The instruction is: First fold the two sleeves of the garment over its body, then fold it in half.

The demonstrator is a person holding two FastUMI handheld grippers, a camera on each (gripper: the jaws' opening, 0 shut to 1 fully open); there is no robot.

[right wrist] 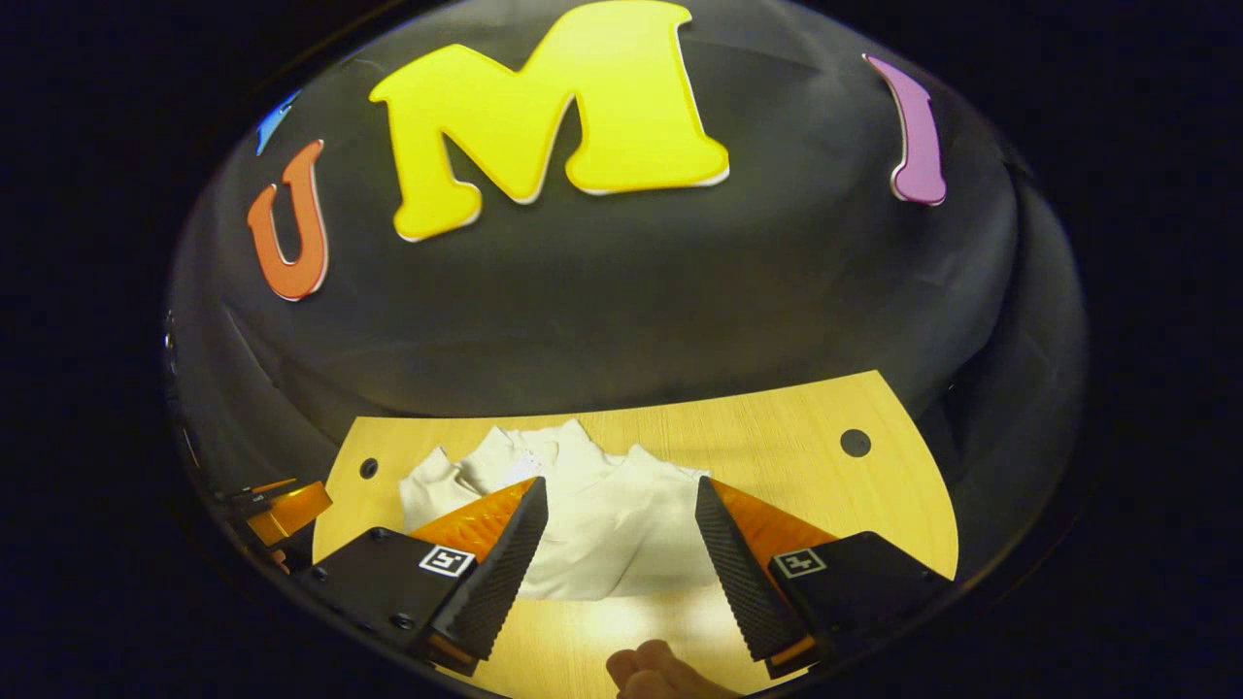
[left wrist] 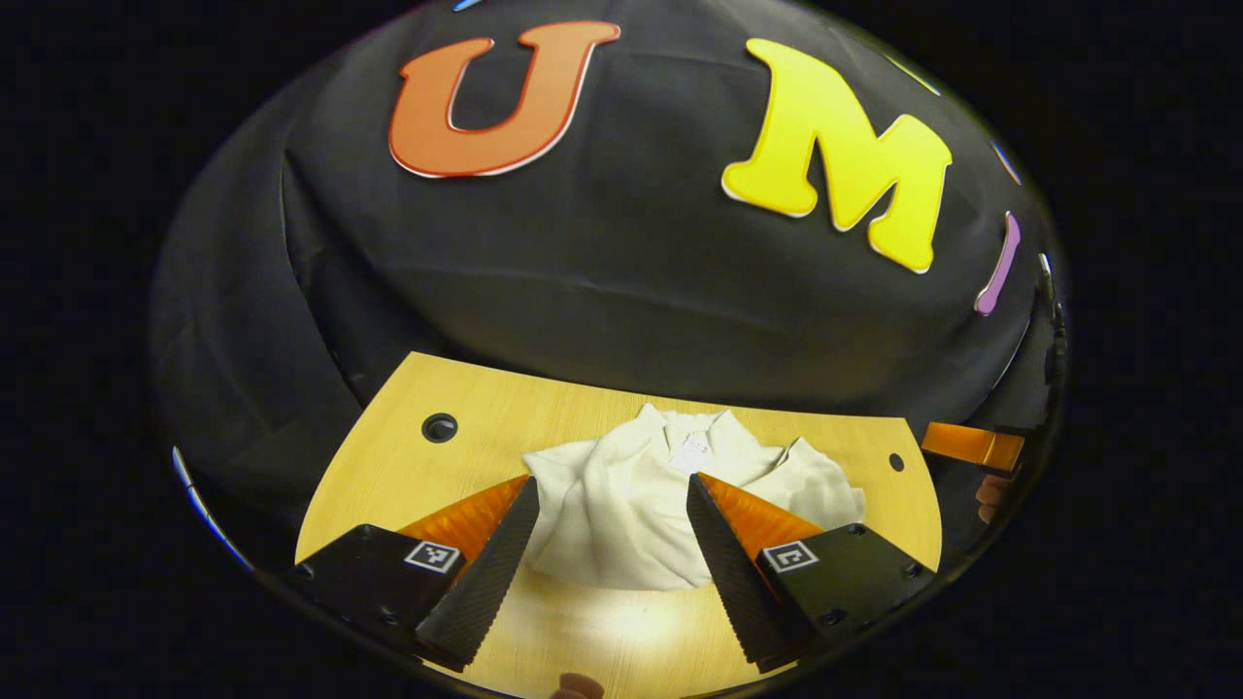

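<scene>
Both grippers spread wide; garment (left wrist: 631,505) bunched on table (left wrist: 408,466), just ahead.

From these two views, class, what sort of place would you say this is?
Probably a staged recording booth, not a home: a black cloth wall hangs close behind a bare wooden table, where one white garment lies rumpled, with an open left claw before it.

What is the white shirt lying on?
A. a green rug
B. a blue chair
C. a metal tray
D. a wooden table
D: the white shirt lies in a crumpled heap on the light wooden table, with both open grippers, left and right, pointed at it.
</scene>
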